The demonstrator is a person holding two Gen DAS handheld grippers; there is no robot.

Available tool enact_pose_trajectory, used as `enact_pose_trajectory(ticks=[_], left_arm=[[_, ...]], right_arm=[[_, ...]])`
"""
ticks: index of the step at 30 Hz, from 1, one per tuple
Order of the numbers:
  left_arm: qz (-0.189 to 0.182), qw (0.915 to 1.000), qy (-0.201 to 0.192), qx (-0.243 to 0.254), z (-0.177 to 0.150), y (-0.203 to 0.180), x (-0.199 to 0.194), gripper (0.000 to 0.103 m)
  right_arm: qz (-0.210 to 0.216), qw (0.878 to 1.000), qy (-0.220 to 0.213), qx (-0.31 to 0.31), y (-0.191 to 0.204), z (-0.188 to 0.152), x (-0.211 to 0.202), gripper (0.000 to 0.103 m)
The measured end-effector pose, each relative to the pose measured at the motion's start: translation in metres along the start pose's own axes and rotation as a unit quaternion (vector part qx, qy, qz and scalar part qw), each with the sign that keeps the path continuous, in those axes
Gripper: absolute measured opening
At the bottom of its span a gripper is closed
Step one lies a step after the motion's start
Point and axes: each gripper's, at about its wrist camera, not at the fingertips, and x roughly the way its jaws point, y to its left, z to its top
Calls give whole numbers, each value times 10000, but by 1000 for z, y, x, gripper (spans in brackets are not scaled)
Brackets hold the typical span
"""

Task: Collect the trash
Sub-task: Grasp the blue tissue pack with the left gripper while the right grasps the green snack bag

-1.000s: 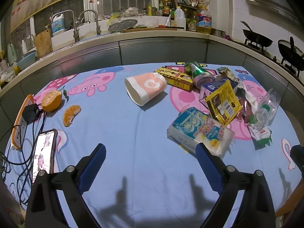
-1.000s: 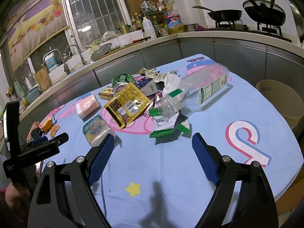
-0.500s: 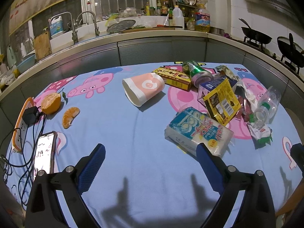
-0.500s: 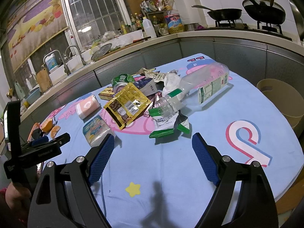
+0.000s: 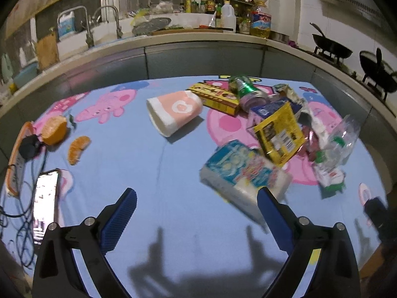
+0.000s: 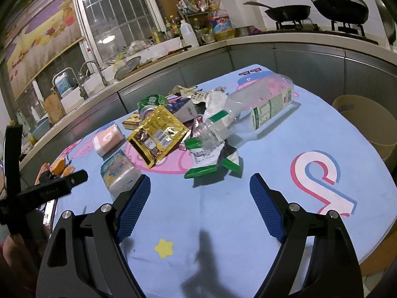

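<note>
Both the left gripper and the right gripper hang spread wide and empty over bare blue tablecloth, with the table's rounded edge and a beige bin off to the right. The trash sits heaped mid-table: a clear plastic bottle on its side, a yellow foil packet and a green-and-white wrapper just ahead of the right gripper. The tissue pack lies just in front of the left gripper's right finger

Left view smears the tissue pack and clear bottle; the bin runs off the right view's edge.
</note>
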Motion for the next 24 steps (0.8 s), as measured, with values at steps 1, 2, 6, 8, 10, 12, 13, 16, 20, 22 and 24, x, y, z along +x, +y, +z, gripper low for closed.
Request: enact_pose_trajectory(ticks=[1,2,6,8,10,12,13,16,20,22,24], left_arm=[[-59,10000,42,-31,2,-2,2,97],[-89,9999,79,-54,4,-5,5,97],[-153,9995,261,-132,15,-18,22,97],[-135,9993,293,-167,19,-23,30,97],[-115,9990,350,-233,25,-29,41,98],[-84,9983,469,-347,30,-33,54,99],[-92,9978,525,-397,32,-35,59,99],[-43,9966,718,-395,33,-42,79,99],[-97,9960,839,-286,25,-44,88,99],[-152,9963,799,-262,20,-36,84,99],[-181,9966,765,-242,16,-27,79,95]], right_arm=[[-9,10000,6,24,0,-1,1,80],[-19,10000,8,41,-2,-1,2,80],[-53,9999,33,123,-10,1,8,80],[-83,9998,45,157,-13,2,12,80],[-111,9998,27,148,-18,8,17,80],[-159,9998,-5,110,-21,15,23,80],[-168,9998,2,101,-24,19,26,80],[-143,9997,210,67,-28,29,48,80],[-110,9989,445,14,-33,36,72,77],[-96,9985,526,-64,-33,37,81,73],[-47,9976,666,-185,-28,35,91,68]])
